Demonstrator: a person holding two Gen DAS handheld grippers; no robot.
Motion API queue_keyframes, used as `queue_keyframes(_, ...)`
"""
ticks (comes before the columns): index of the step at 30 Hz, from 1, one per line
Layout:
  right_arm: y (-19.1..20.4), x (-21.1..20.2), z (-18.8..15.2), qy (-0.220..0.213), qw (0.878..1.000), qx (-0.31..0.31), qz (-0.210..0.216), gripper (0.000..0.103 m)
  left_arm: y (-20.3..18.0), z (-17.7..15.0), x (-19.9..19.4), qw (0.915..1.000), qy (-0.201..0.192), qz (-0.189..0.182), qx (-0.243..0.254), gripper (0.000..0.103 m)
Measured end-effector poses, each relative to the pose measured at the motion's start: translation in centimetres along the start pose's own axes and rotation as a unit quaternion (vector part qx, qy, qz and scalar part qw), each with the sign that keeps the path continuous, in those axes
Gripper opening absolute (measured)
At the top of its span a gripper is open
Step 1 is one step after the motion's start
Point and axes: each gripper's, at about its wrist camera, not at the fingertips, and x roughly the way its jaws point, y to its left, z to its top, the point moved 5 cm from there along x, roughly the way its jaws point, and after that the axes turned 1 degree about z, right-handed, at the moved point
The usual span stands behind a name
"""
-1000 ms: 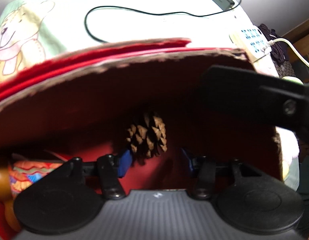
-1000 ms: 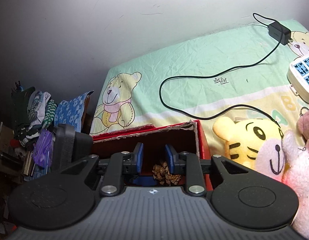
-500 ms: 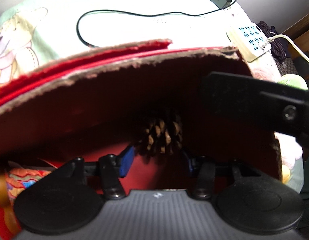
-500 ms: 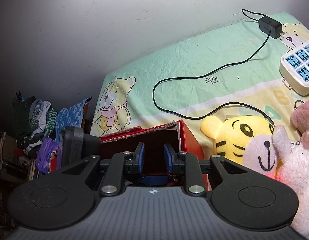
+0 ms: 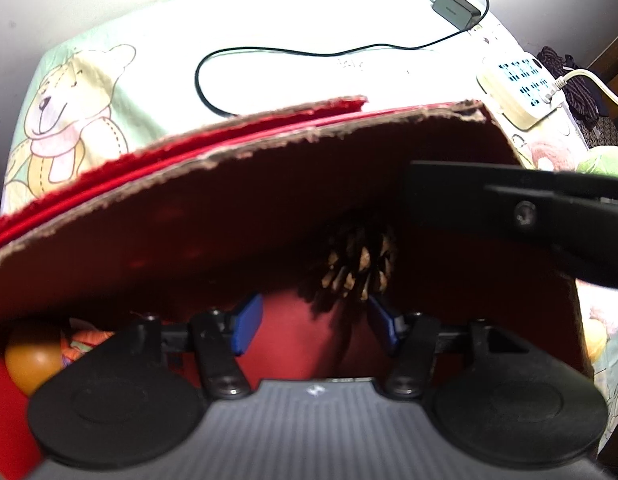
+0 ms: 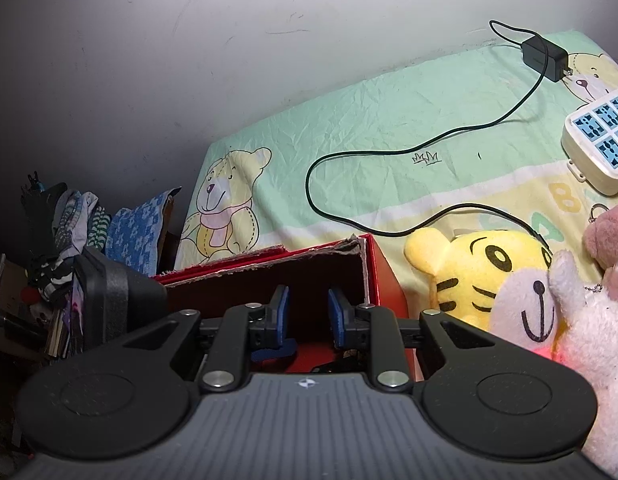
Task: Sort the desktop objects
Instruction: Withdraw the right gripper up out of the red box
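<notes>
A brown pinecone (image 5: 357, 260) lies inside the red cardboard box (image 5: 269, 184), against its far inner wall. My left gripper (image 5: 315, 326) reaches down into the box; its jaws are opening, and the pinecone sits just beyond the right blue pad (image 5: 383, 326), free of both pads. My right gripper (image 6: 309, 316) hovers over the box (image 6: 385, 280) near its right wall, blue pads a narrow gap apart with nothing between them. Its black body (image 5: 529, 216) crosses the left wrist view at the right.
An orange ball (image 5: 33, 360) and a patterned item (image 5: 85, 340) lie in the box at the left. Right of the box sit a yellow tiger plush (image 6: 481, 272) and a pink-white plush (image 6: 549, 320). A power strip (image 6: 597, 140) and a charger (image 6: 545, 58) with its cable lie on the bear-print sheet.
The left jaws have spread wider and the pinecone now rests ahead of the right pad instead of between the pads. The pinecone has dropped out of the right wrist view.
</notes>
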Motion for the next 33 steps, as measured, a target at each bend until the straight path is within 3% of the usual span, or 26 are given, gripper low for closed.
queue_keyframes(4,-0.2,0.0,0.0,-0.003,1.0,0.0,-0.004,0.021,1.1,-1.0,-1.0,0.9999,-0.003,-0.011,0.006,0.06)
queue_keyframes(18,-0.4,0.0,-0.4,-0.011,1.0,0.004,-0.005,0.017,-0.3,-0.4,-0.8,0.9995,-0.019,-0.001,0.025,0.066)
queue_keyframes(30,-0.3,-0.3,-0.9,-0.039,0.999,-0.027,-0.014,0.01,-0.5,-0.5,-0.4,0.9994,-0.001,-0.012,0.034,0.069)
queue_keyframes(33,-0.3,-0.4,-0.9,-0.034,0.999,-0.029,-0.014,0.01,-0.8,-0.5,-1.0,0.9988,-0.001,0.001,0.049,0.069)
